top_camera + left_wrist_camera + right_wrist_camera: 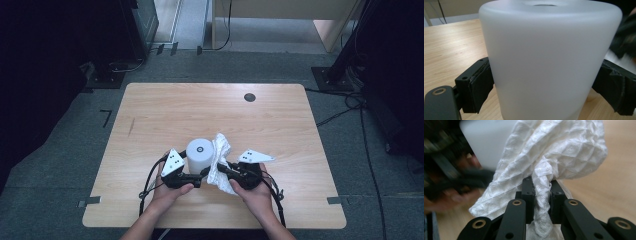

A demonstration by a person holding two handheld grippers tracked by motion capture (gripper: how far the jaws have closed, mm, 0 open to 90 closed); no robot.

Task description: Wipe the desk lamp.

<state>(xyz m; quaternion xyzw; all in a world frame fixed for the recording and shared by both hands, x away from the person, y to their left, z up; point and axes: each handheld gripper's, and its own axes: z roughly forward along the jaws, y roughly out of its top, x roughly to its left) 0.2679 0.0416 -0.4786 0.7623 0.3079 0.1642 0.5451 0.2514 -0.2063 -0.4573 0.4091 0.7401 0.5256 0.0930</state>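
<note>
Both tongs loaded, lower centre of frame.

Left gripper (197,176) spread wide, pads clamped on both sides of smooth frosted white cylinder (200,155), upright on wooden table (165,110). Right gripper (223,169) nearly pressed together, pinching twisted fold of white waffle-textured cloth (220,156). Cloth bunched just right of cylinder, touching it, rising beyond jaw tips.

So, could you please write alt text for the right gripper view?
A crumpled white waffle-textured cloth is pinched between the black jaws of the right gripper, beside a blurred white frosted cylinder on a light wooden table.
</note>
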